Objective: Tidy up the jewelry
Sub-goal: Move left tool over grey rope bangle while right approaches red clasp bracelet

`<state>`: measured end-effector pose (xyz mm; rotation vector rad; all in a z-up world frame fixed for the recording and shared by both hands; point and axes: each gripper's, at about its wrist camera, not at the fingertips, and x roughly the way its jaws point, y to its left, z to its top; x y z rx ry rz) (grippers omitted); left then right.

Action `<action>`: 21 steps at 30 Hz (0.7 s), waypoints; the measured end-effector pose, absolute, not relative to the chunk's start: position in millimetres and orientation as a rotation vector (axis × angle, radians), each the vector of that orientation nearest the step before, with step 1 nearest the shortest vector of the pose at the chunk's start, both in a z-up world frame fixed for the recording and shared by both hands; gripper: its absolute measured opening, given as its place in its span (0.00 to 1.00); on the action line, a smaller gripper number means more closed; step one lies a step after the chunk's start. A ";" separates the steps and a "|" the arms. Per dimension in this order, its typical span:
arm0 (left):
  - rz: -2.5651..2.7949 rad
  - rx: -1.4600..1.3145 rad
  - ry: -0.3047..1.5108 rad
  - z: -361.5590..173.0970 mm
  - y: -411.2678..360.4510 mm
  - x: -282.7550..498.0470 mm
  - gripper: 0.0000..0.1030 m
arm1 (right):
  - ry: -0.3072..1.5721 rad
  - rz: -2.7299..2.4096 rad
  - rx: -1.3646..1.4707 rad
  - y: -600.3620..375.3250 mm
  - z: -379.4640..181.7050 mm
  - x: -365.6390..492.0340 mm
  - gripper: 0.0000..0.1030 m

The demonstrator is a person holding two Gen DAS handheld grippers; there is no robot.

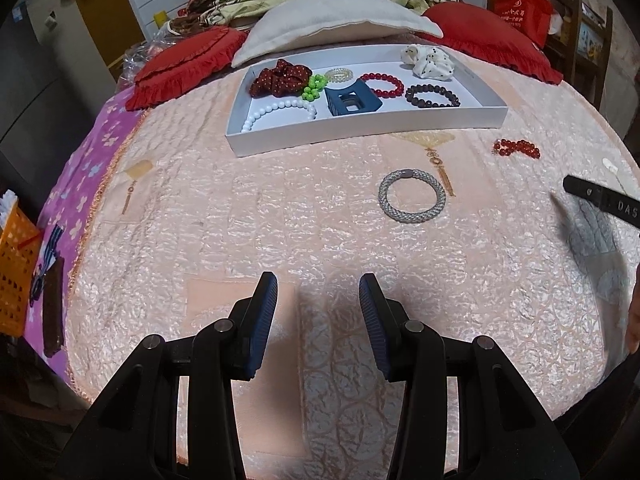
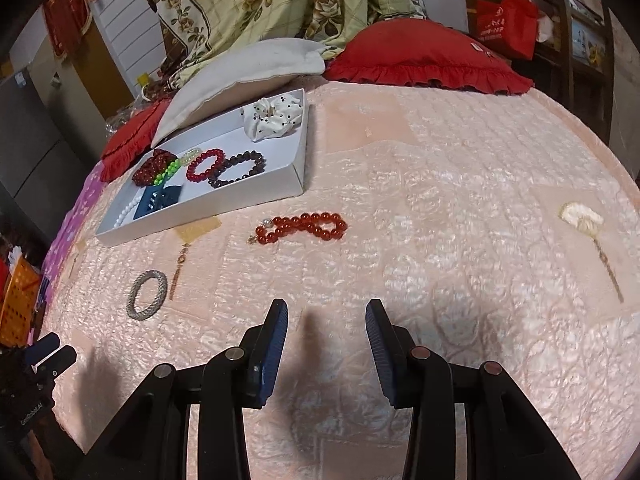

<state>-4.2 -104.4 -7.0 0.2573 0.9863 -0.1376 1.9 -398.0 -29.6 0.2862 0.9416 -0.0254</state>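
Left gripper over bedspread, jaws parted, nothing between; right gripper likewise parted and empty; white tray near pillows holds scrunchies, bead bracelets, blue clip; silver bracelet loose on bedspread ahead of left gripper, apart from tray; orange bead bracelet loose just beside tray, ahead of right gripper.

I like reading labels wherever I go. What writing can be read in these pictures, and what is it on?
"DAS": white letters on the right gripper, cut off at the picture's edge.
"DexRobotAI", roughly: small white print on the left gripper, hard to read.
Red bag: white print, too blurred to read.
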 end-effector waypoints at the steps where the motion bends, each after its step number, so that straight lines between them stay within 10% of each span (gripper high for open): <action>1: -0.138 0.248 0.987 -7.3 -102.2 -1.9 0.41 | 0.937 -0.024 0.271 -398.3 -26.6 7.3 0.38; 21: -0.226 0.090 1.029 -2.2 -82.9 36.3 0.41 | 1.060 0.196 0.458 -395.3 -51.5 54.6 0.33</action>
